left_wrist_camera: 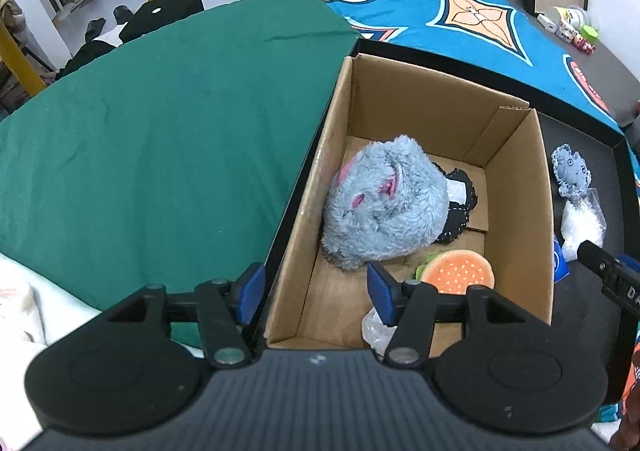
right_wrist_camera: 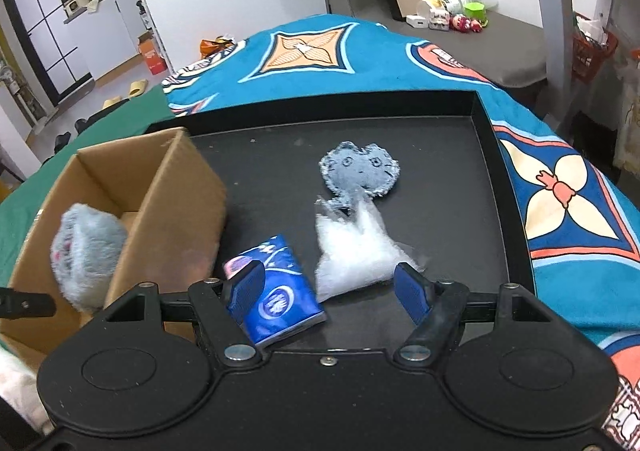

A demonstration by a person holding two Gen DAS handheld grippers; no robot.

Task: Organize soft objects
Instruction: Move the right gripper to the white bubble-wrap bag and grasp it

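Cardboard box (left_wrist_camera: 516, 187) lay beneath the left gripper (left_wrist_camera: 316, 291), whose jaws stood apart and empty; a grey plush toy (left_wrist_camera: 384, 203) and a burger toy (left_wrist_camera: 460, 271) rested inside, just ahead of its fingertips. The right gripper (right_wrist_camera: 328, 291) hung wide and empty over the black tray (right_wrist_camera: 504, 179), with a blue tissue pack (right_wrist_camera: 276, 291) at its left finger, a white stuffing bag (right_wrist_camera: 352, 251) between the fingers, and a denim patch (right_wrist_camera: 360, 171) beyond.
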